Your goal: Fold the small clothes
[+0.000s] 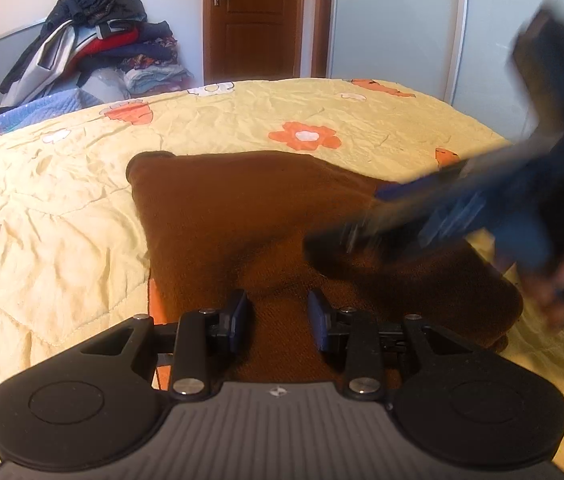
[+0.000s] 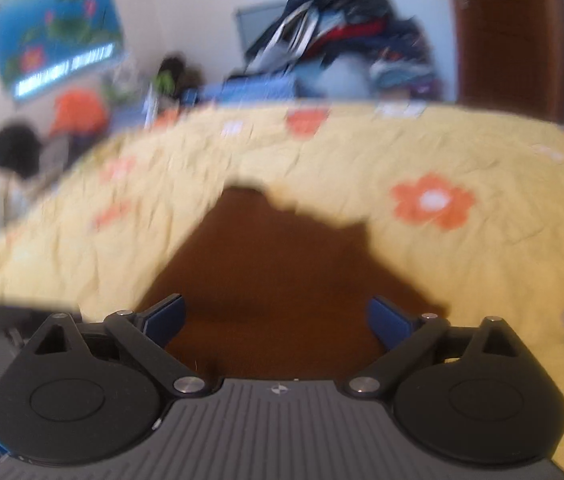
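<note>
Motion blur smears the right gripper over the brown garment on the yellow flowered bedspread and makes the wall poster's white writing unreadable, while its jaws gape wide, empty, and the left gripper stands narrowly parted, gripping nothing.

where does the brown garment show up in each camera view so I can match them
Left wrist view: the brown garment fills the centre, running under the gripper.
Right wrist view: the brown garment sits lower centre, blurred, narrowing toward the top.
Shared landmark: the pile of clothes behind the bed.
</note>
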A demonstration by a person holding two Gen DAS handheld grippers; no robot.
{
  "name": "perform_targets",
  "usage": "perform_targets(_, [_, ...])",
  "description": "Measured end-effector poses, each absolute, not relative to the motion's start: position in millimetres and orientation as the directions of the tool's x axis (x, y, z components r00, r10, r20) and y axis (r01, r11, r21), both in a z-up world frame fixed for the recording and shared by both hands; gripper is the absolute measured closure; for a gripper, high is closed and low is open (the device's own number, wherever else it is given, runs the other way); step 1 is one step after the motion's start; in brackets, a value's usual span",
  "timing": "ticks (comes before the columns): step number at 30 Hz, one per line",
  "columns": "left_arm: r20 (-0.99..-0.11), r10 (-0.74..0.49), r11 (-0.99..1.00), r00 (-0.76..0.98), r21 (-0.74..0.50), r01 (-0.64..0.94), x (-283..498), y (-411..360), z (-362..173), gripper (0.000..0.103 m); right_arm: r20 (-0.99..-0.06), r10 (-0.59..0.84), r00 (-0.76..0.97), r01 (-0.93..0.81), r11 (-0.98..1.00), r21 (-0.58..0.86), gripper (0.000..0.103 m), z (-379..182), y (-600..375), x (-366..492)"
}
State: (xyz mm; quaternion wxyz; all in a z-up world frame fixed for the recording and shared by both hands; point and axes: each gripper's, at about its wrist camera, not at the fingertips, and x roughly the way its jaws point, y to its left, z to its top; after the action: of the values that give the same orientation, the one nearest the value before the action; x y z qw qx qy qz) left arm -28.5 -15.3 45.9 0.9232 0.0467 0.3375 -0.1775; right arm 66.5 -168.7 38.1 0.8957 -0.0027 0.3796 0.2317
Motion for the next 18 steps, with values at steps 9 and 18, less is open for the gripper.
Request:
perform_targets(9, [-0.621,-0.346,0.933,0.703,-0.147,0.329,-41.8,7.1,65.3,0.055,-0.679,0.436,0.591,-0.358,0.896,0.265,0.004,58.4,-196.0,70.1])
perform_targets(18, [-0.623,-0.526,0.810,0.578,-0.574,0.119,-32.0,77.1,30.9,0.021,-0.558,0.702,0.443,-0.131,0.666,0.735,0.011,15.7,-280.7,9.9])
